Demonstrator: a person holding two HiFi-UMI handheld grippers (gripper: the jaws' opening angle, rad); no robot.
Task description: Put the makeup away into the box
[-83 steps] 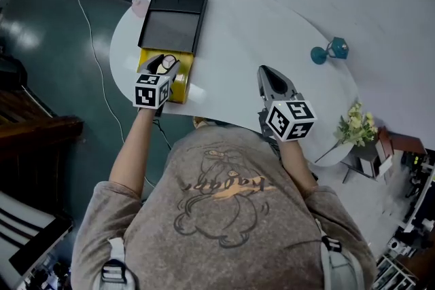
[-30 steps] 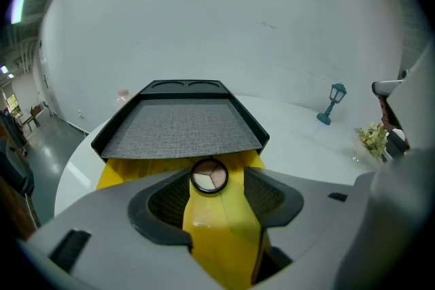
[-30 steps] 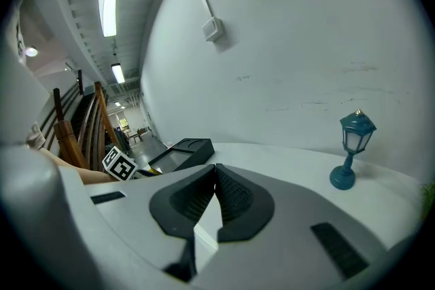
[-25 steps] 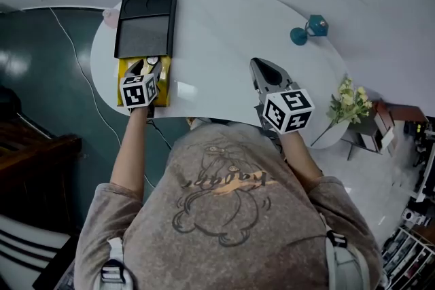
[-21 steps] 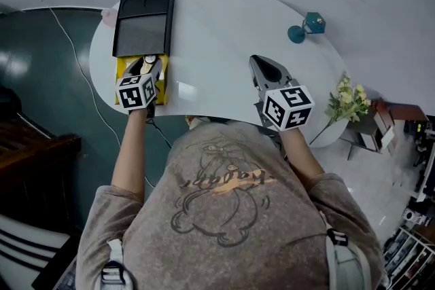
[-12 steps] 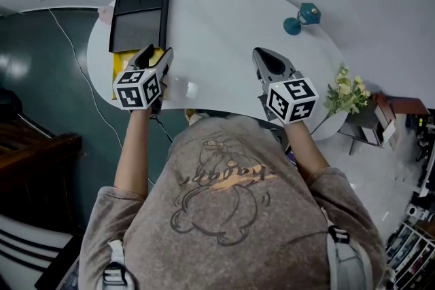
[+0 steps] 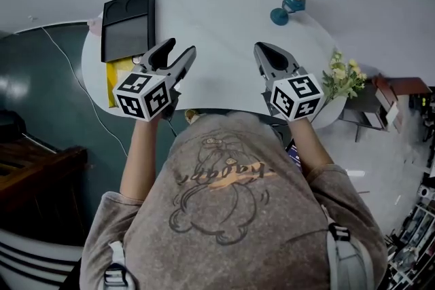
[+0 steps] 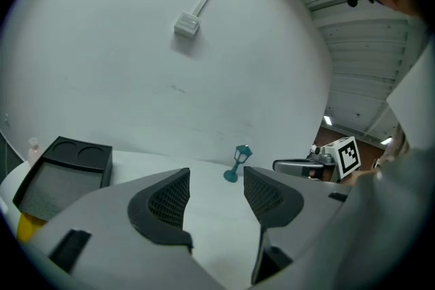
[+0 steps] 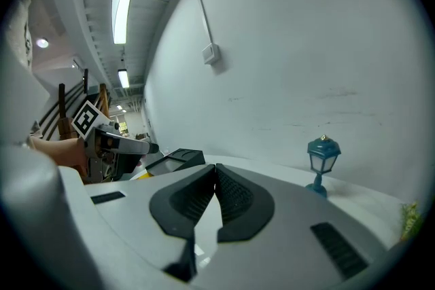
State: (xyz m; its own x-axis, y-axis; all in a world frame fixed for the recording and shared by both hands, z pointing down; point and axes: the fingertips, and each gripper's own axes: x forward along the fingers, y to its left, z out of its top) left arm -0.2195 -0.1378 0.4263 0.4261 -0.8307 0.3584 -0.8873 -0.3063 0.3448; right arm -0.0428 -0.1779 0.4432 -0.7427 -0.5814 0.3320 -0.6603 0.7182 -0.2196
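The box stands at the table's left end, its black lid (image 7: pixel 127 24) laid open behind the yellow tray (image 7: pixel 111 81); what lies in the tray is hidden from me. My left gripper (image 7: pixel 178 53) hovers right of the box, above the white table (image 7: pixel 217 17), open with nothing between its fingers. In the left gripper view the lid (image 8: pixel 64 170) and a sliver of the yellow tray (image 8: pixel 24 227) lie at the lower left of the left gripper (image 8: pixel 216 190). My right gripper (image 7: pixel 266 51) is shut and empty over the table's right half; the right gripper (image 9: pixel 216 172) shows its pads pressed together.
A small teal lamp (image 7: pixel 285 7) stands at the table's far right edge, a bunch of pale flowers (image 7: pixel 343 75) beyond the right rim. A pink thing (image 7: pixel 95 25) lies left of the lid. A cable (image 7: pixel 54 44) runs over the dark floor at the left.
My left gripper has risen out of the yellow tray and swung right over the table, still open and empty. The right gripper has drifted slightly forward.
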